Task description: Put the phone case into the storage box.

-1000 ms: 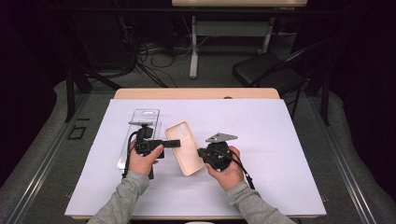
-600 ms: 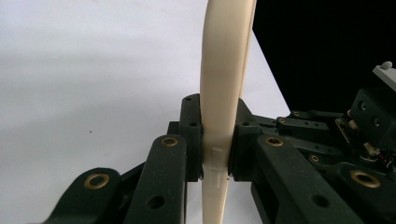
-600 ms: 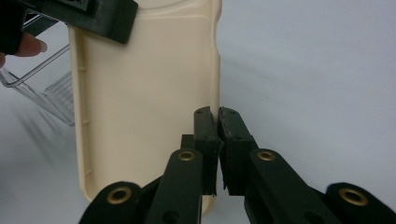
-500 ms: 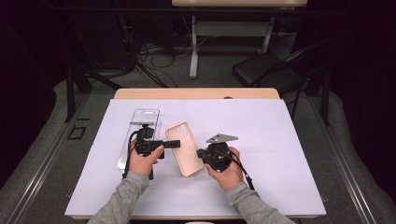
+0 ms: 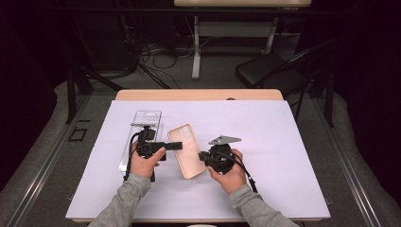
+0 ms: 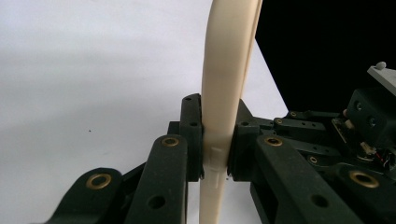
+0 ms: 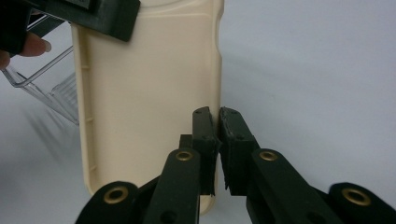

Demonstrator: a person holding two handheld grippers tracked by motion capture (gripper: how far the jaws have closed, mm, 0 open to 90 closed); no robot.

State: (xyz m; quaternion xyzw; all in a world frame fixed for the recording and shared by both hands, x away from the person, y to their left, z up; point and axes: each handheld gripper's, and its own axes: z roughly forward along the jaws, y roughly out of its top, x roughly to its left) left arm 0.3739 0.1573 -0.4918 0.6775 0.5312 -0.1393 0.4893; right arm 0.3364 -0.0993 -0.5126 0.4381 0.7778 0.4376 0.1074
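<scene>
A beige phone case (image 5: pixel 188 152) lies on the white table cover between both hands, its hollow side up. My left gripper (image 5: pixel 178 145) reaches in from the left and is shut on the case's left edge; in the left gripper view the pads (image 6: pixel 192 135) clamp the beige rim (image 6: pixel 228 70) from both sides. My right gripper (image 5: pixel 203 156) is shut on the case's right side wall. In the right gripper view its jaws (image 7: pixel 217 115) pinch that thin wall, the case (image 7: pixel 149 93) stretches away, and the left gripper (image 7: pixel 100 16) grips the far corner.
A clear plastic package (image 5: pixel 143 124) lies left of the case, behind the left hand, also seen as a clear box (image 7: pixel 49 93). The white cover (image 5: pixel 283 142) spreads wide to the right. A black chair (image 5: pixel 279 71) stands beyond the table.
</scene>
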